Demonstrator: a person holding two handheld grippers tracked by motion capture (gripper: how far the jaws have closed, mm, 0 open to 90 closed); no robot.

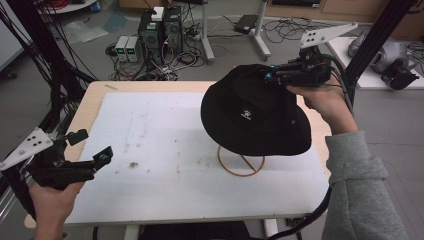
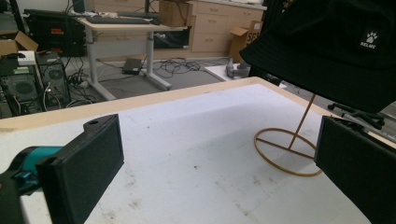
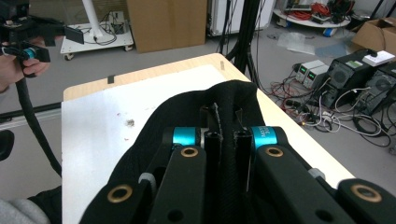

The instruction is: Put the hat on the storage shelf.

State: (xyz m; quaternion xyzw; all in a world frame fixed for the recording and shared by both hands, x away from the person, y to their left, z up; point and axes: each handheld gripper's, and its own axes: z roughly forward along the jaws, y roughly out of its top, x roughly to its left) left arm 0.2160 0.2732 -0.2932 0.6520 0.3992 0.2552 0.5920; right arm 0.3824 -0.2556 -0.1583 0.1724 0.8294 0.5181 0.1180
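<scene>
A black bucket hat (image 1: 255, 112) with a small white paw logo hangs over a thin wooden stand (image 1: 241, 162) with a ring base, right of the table's middle. My right gripper (image 1: 272, 75) is shut on a pinched fold of the hat's crown (image 3: 187, 112) from the far right. The stand's rod (image 2: 303, 116) rises under the brim; whether the hat rests on it I cannot tell. My left gripper (image 1: 102, 157) is held at the table's near left corner, away from the hat. It stands wide open with nothing between its pads (image 2: 84, 172).
A white mat (image 1: 160, 140) with a few dirt specks covers the wooden table (image 1: 92, 100). Computers and tangled cables (image 1: 160, 35) lie on the floor beyond the far edge. Black frame posts (image 1: 372, 40) stand at both sides, and a low white table (image 1: 350, 50) is at the right.
</scene>
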